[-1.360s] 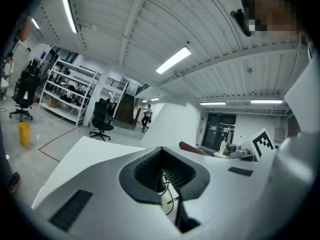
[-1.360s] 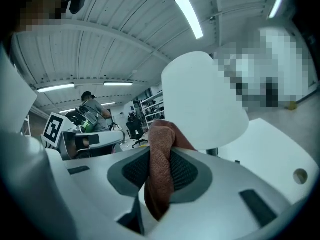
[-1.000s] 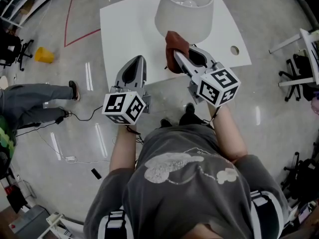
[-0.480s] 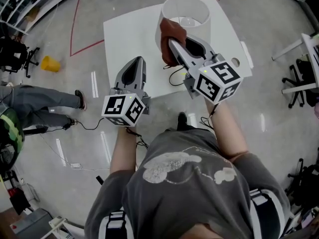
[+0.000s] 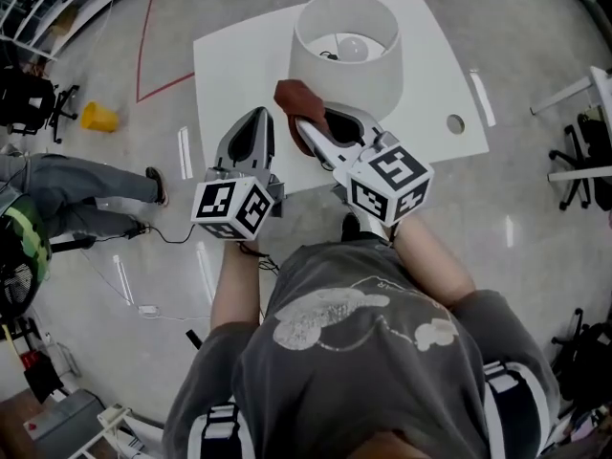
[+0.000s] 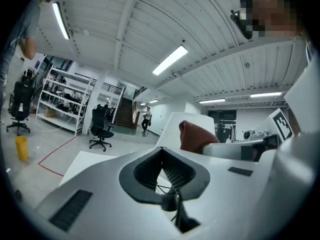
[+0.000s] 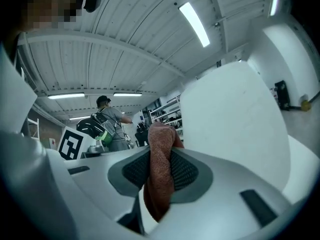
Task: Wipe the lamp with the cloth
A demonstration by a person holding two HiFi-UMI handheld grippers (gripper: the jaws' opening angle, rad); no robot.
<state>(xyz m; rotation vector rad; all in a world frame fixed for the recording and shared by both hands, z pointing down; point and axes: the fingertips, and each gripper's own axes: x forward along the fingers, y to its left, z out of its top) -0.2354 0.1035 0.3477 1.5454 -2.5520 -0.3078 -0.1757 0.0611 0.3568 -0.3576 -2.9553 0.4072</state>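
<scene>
1. White square-topped table [image 5: 234,65]: carries the lamp. A dark cable trails off its near edge. Nothing else on it matters to the job.
2. White drum-shaped fabric-shade lamp [image 5: 359,82]: upright, at the far middle of the table. The shade is open at the top and I see no marks or dust on it, so I can't judge by eye which parts are already wiped. My read is that only the near-left flank is being worked. The far side, right side, rim and whatever stands under the shade should count as left to do.
3. Right hand-held gripper with the marker cube [image 5: 304,130]: reaches in to the shade's near-left wall, jaws clamped on the cloth.
4. Left hand-held gripper with the marker cube [image 5: 258,115]: parked over the table's near-left part, beside the right one and clear of the lamp. Its jaws are closed on nothing and it isn't steadying the shade.
5. Rust-brown terry cloth [image 7: 160,184]: pinched mid-fold in the right jaws, with a wad sticking out past the tips. It sits at the shade's lower near-left wall, touching or just beside; I can't confirm contact.
6. Round white bulb [image 5: 354,48]: visible down inside the shade, well apart from the cloth.
</scene>
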